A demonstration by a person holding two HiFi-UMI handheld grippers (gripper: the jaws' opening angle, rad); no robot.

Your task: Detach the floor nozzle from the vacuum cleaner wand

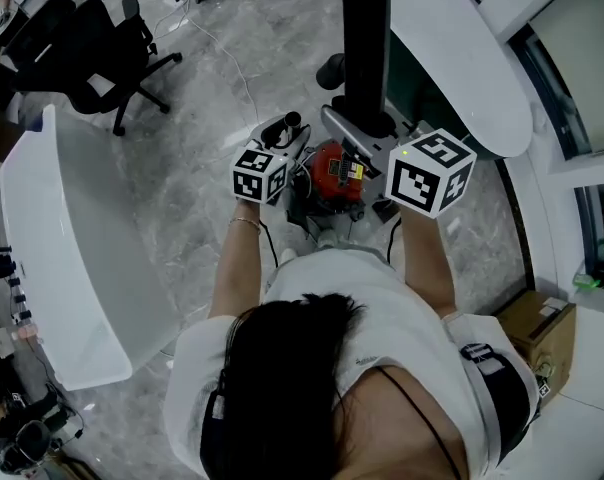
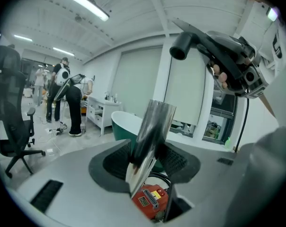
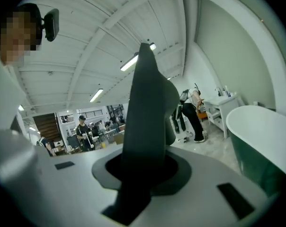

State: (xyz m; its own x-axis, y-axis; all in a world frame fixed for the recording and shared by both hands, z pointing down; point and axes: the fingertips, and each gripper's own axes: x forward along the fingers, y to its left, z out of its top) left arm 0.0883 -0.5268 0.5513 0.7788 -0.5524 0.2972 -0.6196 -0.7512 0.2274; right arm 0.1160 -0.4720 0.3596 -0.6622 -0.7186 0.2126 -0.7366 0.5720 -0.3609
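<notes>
at left claw (image 2: 150, 169), wand (image 2: 154, 126) slanting upward

I see a white short-sleeved shirt (image 1: 352, 298), dark hair (image 1: 282, 388), a thin bracelet (image 1: 245, 223) at the left wrist, and what may be a black pouch (image 1: 507, 398) at the right hip. The left gripper (image 2: 147, 157) and right gripper (image 3: 145, 171) are pale grey, each bearing a black-and-white marker cube (image 1: 259, 173).

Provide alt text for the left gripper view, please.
The left gripper grips a shiny silver metal vacuum wand between its fingers, tilted, with a red plastic vacuum body below. A green bathtub with a white rim stands behind.
</notes>
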